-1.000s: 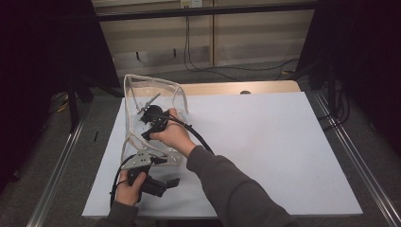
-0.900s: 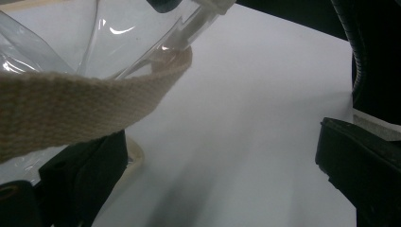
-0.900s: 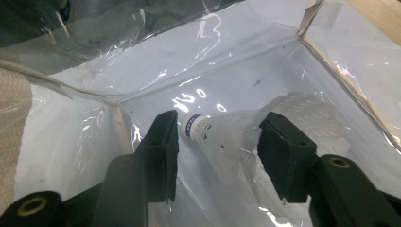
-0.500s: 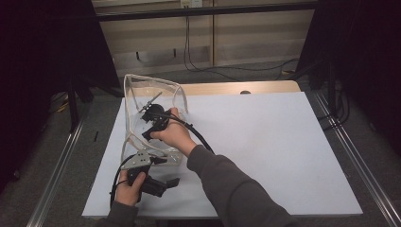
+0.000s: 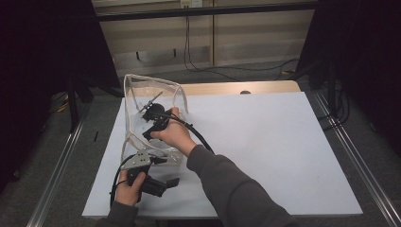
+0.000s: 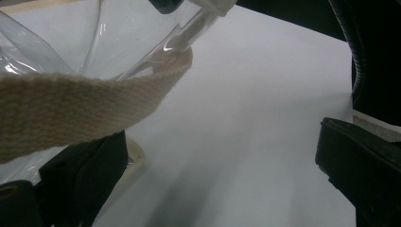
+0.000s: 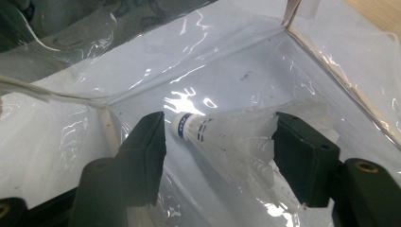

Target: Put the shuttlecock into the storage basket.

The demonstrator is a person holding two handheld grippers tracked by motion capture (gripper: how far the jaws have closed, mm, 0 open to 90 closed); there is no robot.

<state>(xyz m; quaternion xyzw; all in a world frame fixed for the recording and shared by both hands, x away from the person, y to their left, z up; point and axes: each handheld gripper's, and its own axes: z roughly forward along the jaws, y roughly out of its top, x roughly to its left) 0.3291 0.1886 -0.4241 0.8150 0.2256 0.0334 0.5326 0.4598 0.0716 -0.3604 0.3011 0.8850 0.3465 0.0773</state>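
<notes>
Right gripper (image 7: 217, 156) is inside the clear plastic bag (image 5: 137, 94), jaws just been opening around a white shuttlecock (image 7: 231, 137) lying between them. Left gripper (image 6: 222, 189) is open too, its left jaw under the bag's webbing strap (image 6: 71, 109).

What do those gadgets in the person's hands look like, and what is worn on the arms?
Each hand holds a black handheld tool. The left gripper carries a grey three-cornered plate on top; the right gripper trails a thick black cable. Both end in two blocky black jaws. The right arm wears a dark grey sleeve.
</notes>
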